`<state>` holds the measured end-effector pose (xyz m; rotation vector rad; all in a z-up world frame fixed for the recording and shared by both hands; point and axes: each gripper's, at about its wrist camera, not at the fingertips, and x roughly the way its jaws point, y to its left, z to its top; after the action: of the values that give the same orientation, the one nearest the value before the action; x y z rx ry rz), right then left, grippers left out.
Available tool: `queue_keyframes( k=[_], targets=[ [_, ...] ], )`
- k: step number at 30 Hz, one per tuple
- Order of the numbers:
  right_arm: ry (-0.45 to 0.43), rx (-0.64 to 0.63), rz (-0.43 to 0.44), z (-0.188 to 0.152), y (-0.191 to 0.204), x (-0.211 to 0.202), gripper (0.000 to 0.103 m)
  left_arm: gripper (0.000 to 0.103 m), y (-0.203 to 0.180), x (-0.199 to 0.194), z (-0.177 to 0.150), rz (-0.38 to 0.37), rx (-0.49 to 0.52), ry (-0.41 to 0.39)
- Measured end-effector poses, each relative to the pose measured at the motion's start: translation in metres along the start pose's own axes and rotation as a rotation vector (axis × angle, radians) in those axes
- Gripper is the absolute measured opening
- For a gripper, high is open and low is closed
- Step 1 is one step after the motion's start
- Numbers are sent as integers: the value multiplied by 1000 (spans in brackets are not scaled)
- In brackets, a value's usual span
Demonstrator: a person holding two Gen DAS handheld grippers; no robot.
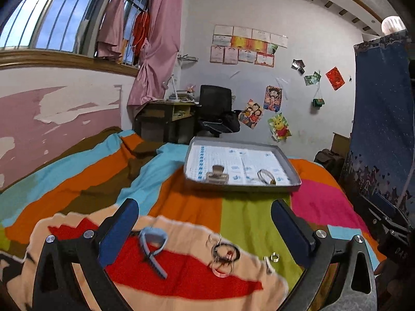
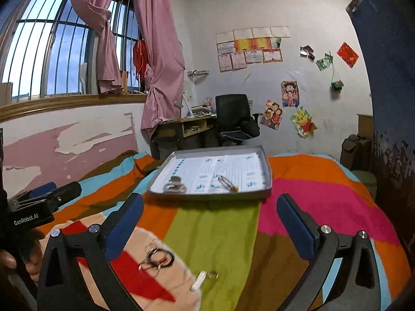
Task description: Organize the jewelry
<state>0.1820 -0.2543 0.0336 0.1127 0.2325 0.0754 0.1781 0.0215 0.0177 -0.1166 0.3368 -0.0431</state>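
Observation:
A grey tray (image 1: pixel 291 168) (image 2: pixel 267 171) with a patterned white liner lies on the bed ahead. It holds a metal clip piece (image 1: pixel 217 175) (image 2: pixel 175 184) and a bangle (image 1: pixel 265 175) (image 2: pixel 227 181). On the blanket lie a blue strap (image 1: pixel 153 246), a tangle of rings and a black hair tie (image 1: pixel 224 255) (image 2: pixel 157 259), and a small clear ring (image 1: pixel 274 256) (image 2: pixel 212 274). My left gripper (image 1: pixel 205 233) is open and empty above them. My right gripper (image 2: pixel 210 228) is open and empty over the green stripe.
The bed has a striped multicolour blanket (image 1: pixel 181 202). A desk (image 1: pixel 166 114) and black office chair (image 1: pixel 216 108) stand beyond the bed by the wall. A dark blue wardrobe cover (image 1: pixel 381 116) is at the right. The left gripper shows in the right wrist view (image 2: pixel 39 202).

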Motion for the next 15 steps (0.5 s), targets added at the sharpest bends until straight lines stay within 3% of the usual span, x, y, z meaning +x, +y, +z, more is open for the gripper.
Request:
queue_keyframes(
  k=[6,15],
  targets=[
    [48,3,-15,-21,0,-26,101,103,15,-27,-22,70,-44,56],
    [167,34,-38,-53,2,-32,101,103,42,-42,-54,182,-158,157]
  ],
)
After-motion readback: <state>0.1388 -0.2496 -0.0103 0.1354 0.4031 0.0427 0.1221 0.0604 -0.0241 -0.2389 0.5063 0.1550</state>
